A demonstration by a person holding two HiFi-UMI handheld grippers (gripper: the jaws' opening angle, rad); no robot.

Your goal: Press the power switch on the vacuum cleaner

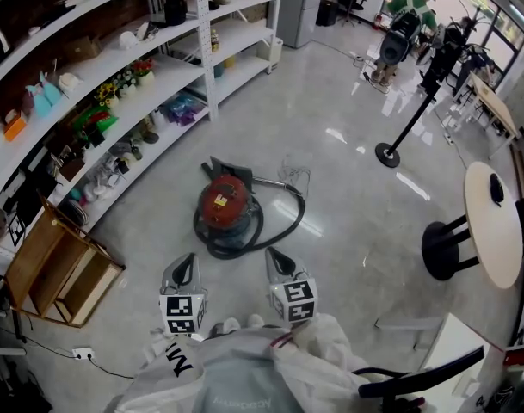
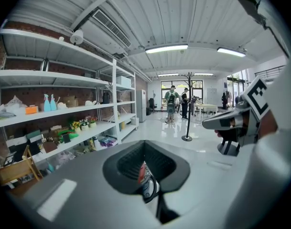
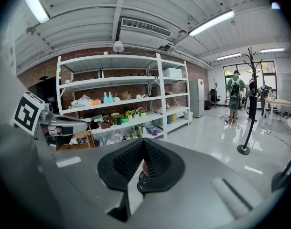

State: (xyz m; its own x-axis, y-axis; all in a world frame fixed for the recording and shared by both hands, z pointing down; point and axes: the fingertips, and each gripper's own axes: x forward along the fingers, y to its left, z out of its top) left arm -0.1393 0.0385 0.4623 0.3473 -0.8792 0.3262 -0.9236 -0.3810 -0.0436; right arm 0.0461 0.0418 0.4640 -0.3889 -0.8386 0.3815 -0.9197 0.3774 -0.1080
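Observation:
The red vacuum cleaner point(image 1: 225, 203) stands on the glossy floor, its black hose point(image 1: 274, 229) looped around it. My left gripper point(image 1: 188, 260) and right gripper point(image 1: 271, 254) hover side by side just short of it, both shut and holding nothing. In the left gripper view, the left gripper point(image 2: 144, 143) has its jaws met at the tips, and a sliver of the vacuum cleaner point(image 2: 142, 172) shows through the gap below. The right gripper point(image 3: 144, 140) is shut the same way, with a red patch of the vacuum cleaner point(image 3: 145, 167) below the tips. No power switch can be made out.
White shelves point(image 1: 115, 76) loaded with several items run along the left. A wooden crate point(image 1: 55, 265) sits at the near left, a wall socket box point(image 1: 83, 352) on the floor. A coat stand point(image 1: 391, 149) and a round table point(image 1: 494, 222) stand to the right. A person point(image 1: 409, 15) is far back.

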